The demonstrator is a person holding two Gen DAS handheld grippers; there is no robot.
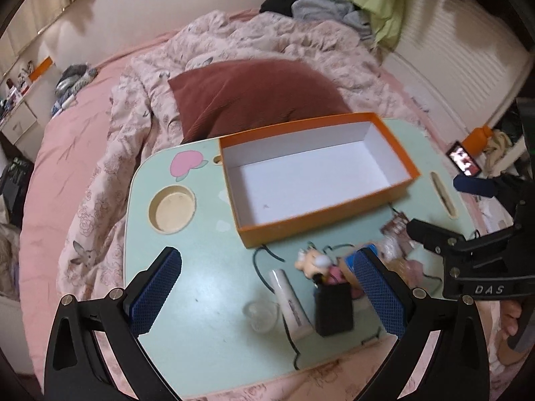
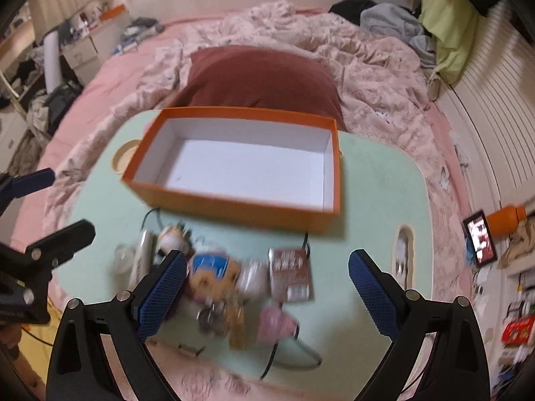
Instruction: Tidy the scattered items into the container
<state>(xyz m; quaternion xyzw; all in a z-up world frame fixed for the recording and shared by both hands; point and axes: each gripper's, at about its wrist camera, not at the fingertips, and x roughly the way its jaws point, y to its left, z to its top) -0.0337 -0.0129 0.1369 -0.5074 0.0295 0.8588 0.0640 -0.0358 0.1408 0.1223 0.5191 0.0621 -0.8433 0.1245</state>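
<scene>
Both pairs of fingers stood wide apart and empty: the left gripper (image 1: pixel 267 287) framed the black box (image 1: pixel 334 307), the right gripper (image 2: pixel 267 284) the snack packets (image 2: pixel 291 274). Beyond lay the empty orange container (image 1: pixel 321 214). Nothing packed yet, seemingly; a first grasp came next.

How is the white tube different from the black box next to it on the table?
The tube is white, long and round, lying flat. The black box is dark, short and squarish, and seems to stand upright. The tube reaches farther toward the orange box. Both rest on the green table, outside the orange box, between the open left claw's fingers.
</scene>
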